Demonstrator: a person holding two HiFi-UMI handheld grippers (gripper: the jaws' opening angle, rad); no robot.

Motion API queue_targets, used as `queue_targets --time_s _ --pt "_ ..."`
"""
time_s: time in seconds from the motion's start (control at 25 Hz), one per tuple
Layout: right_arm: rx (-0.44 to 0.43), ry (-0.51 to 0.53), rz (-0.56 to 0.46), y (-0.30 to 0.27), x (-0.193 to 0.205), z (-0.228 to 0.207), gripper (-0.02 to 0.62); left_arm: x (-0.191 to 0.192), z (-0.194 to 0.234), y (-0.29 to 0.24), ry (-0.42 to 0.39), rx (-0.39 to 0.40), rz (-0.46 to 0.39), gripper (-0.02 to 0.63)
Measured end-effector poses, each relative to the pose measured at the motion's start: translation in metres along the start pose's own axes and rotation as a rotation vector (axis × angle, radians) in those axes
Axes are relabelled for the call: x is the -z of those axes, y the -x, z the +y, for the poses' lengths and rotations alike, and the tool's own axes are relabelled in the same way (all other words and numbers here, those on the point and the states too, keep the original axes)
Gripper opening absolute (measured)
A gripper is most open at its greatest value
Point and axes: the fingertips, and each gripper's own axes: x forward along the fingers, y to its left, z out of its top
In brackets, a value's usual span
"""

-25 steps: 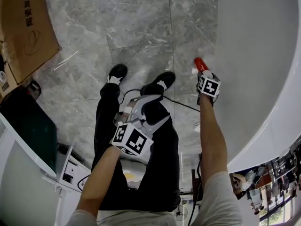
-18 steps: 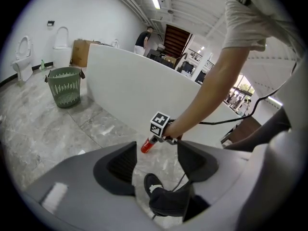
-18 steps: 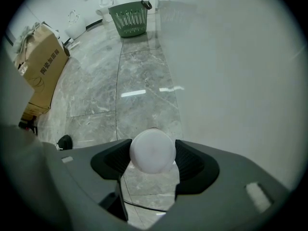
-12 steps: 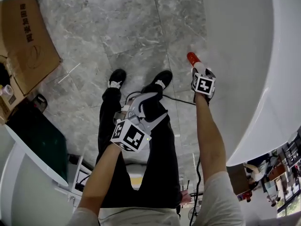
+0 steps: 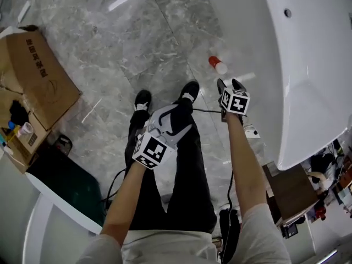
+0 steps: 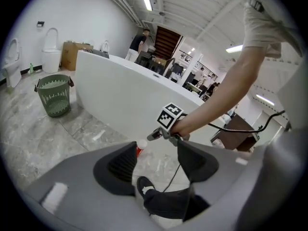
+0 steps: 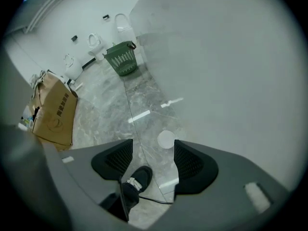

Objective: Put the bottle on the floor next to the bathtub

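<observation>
Head view puts your right claw [image 5: 228, 87] low beside the bathtub [image 5: 291, 59], with its jaws spread and nothing between them. The bottle [image 5: 217, 65], red with a white cap, stands on the marble floor [image 5: 137, 43] just beyond the claw's tips, clear of them and close against the tub's outer wall. Right gripper view confirms it: the two dark pads are apart, and the bottle's round white cap [image 7: 166, 139] shows on the floor past the gap, with the tub wall [image 7: 231, 81] rising on the right. Your left claw [image 5: 171, 120] hangs over your legs, also spread and holding nothing; its own view looks between the pads at your shoe [image 6: 144, 184] and, farther off, the bottle [image 6: 140, 148] partly hidden behind the left pad, near your right claw [image 6: 153, 135]. A cardboard box [image 5: 38, 76] lies on the far left of the floor, and a green basket [image 7: 122, 59] stands far along the tub.
</observation>
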Motion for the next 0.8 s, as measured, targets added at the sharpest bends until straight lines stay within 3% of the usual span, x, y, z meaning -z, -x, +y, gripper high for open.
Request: queue_targets --time_s 0.28,0.64,0.8 --pt "0.018 -0.179 -0.098 0.091 0.018 0.027 0.27 -0.036 -0.009 0.039 -0.13 0.075 -0.004 0.318" --pt "0.049 -0.332 -0.242 0.222 0.036 0.081 0.272 -0.086 -0.029 0.104 -0.109 0.138 -0.063 0.318" --pt "0.075 -0.364 -0.344 0.281 0.024 0.108 0.272 -0.107 -0.04 0.133 -0.166 0.157 -0.073 0.318"
